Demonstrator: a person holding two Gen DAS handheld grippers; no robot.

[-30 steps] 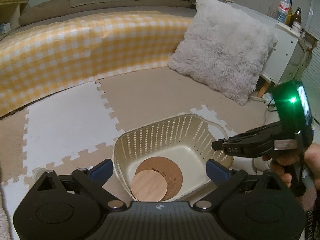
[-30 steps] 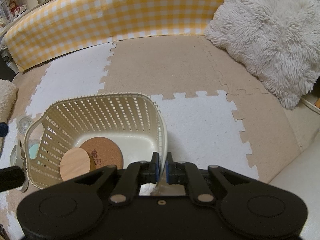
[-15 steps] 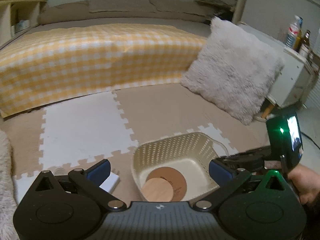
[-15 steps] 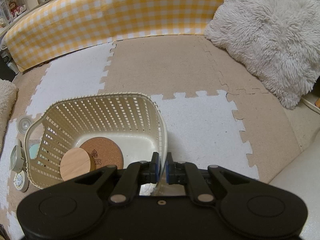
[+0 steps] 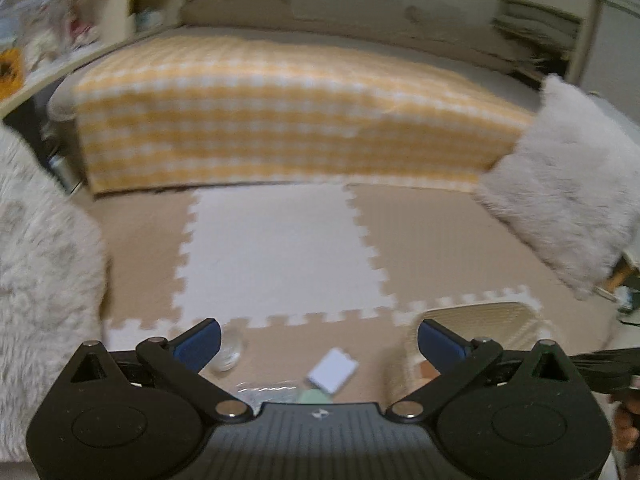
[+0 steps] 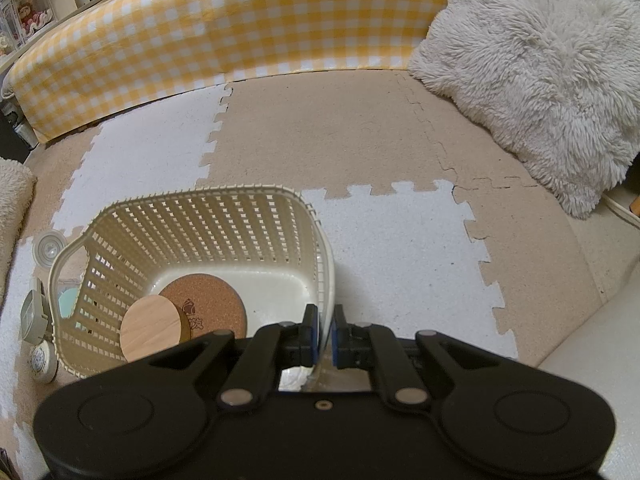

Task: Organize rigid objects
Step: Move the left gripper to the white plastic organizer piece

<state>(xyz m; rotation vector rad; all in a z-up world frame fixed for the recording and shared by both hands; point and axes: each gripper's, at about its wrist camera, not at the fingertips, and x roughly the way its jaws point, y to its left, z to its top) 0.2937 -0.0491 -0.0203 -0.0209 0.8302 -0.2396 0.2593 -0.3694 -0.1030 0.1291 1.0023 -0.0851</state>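
A cream slotted basket point(image 6: 200, 216) stands on the foam mat; its rim also shows in the left wrist view point(image 5: 480, 312). Inside lie a cork coaster point(image 6: 208, 300) and a pale wooden disc point(image 6: 150, 330) overlapping it. My right gripper point(image 6: 325, 330) is shut on the basket's near rim. My left gripper point(image 5: 320, 340) is open and empty, above the mat left of the basket. Below it lie a white card point(image 5: 332, 370), a clear round lid point(image 5: 230, 354), a clear ridged item point(image 5: 266, 390) and a pale green piece point(image 5: 316, 396).
Small items lie left of the basket: a round white lid point(image 6: 49, 245), a grey clip-like piece point(image 6: 34, 314) and a small round tin point(image 6: 40, 360). A yellow checked mattress edge point(image 6: 224, 28) runs behind. A fluffy pillow point(image 6: 532, 64) lies at right, another point(image 5: 40, 240) at left.
My left gripper has swung left and back from the basket, so the loose items on the mat come into view; that view is blurred. The right gripper and basket have not moved.
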